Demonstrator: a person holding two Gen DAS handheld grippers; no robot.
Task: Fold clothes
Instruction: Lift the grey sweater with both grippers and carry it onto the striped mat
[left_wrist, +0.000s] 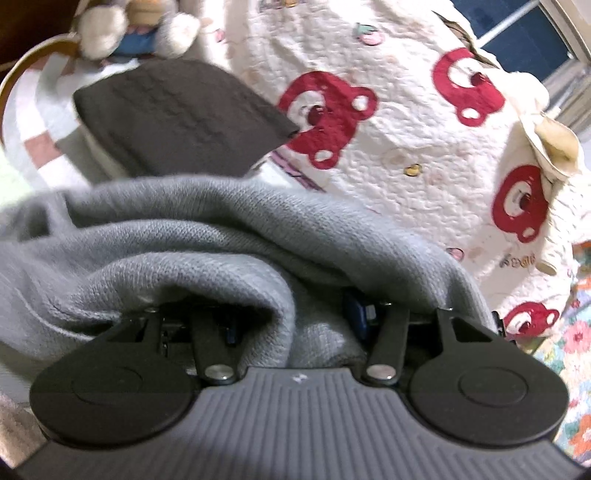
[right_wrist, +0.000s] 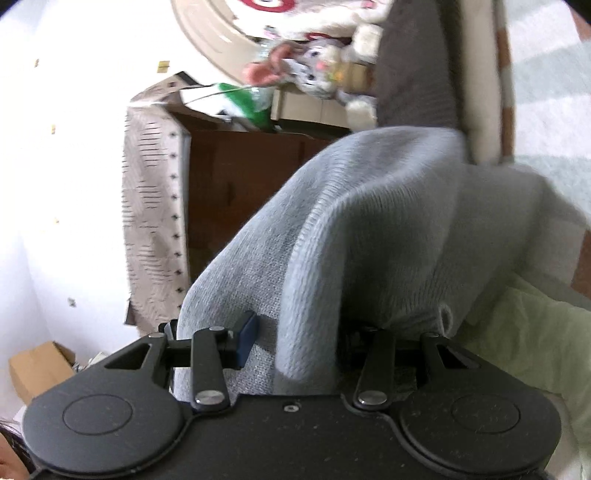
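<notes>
A light grey knit sweater (left_wrist: 192, 236) is bunched up across the lower half of the left wrist view. It drapes over my left gripper (left_wrist: 295, 314) and hides most of both fingers. A thick fold fills the gap, and one blue pad (left_wrist: 356, 312) presses on it. In the right wrist view the same grey sweater (right_wrist: 388, 221) rises in a hump over my right gripper (right_wrist: 299, 332). A blue pad (right_wrist: 248, 338) there is pressed against the cloth, while the other finger is buried. A folded dark grey garment (left_wrist: 177, 114) lies beyond on the bed.
A white quilt with red bear prints (left_wrist: 369, 110) covers the bed behind, with a plush toy (left_wrist: 140, 26) at its head. In the right wrist view I see a brown cabinet (right_wrist: 240, 184), a cardboard box (right_wrist: 37, 369) and a pale green cloth (right_wrist: 535, 332).
</notes>
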